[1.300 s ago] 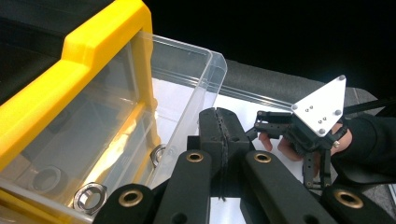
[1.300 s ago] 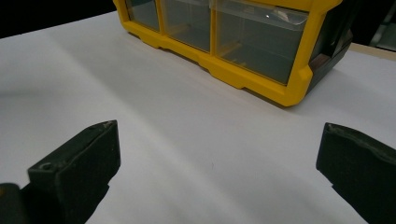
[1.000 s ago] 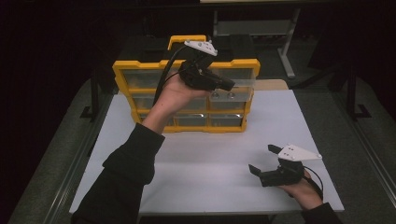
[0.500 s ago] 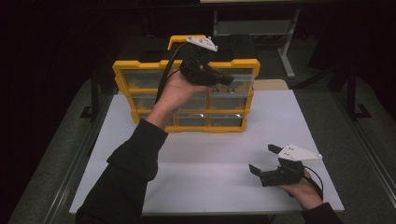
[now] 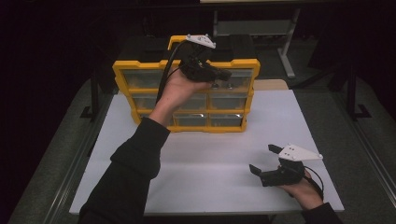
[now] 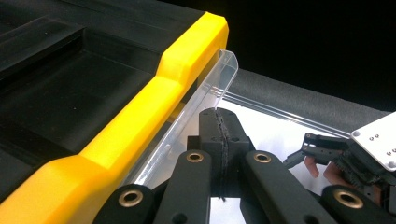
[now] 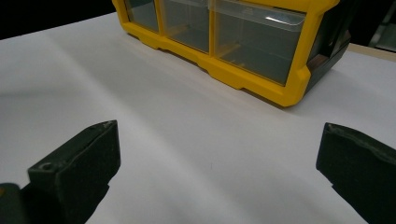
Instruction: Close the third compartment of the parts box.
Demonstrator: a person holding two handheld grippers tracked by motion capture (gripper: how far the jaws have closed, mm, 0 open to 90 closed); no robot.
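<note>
Left hand-held gripper at the top drawer of the yellow organiser

The yellow drawer organiser stands upright toward the far side of the white bench, its clear drawer fronts facing the person. The left hand-held gripper is raised against the organiser's top row, just under its yellow upper edge; in the left gripper view its jaws are clenched together right at the lip of a clear plastic drawer that stands a little way out from the organiser's top right corner, though whether the lip is pinched between them cannot be told. The right hand-held gripper rests low on the bench, well apart from the organiser and nearer the person, its jaws released and spread wide with bare bench between them, pointing toward the organiser's lower right corner.
</note>
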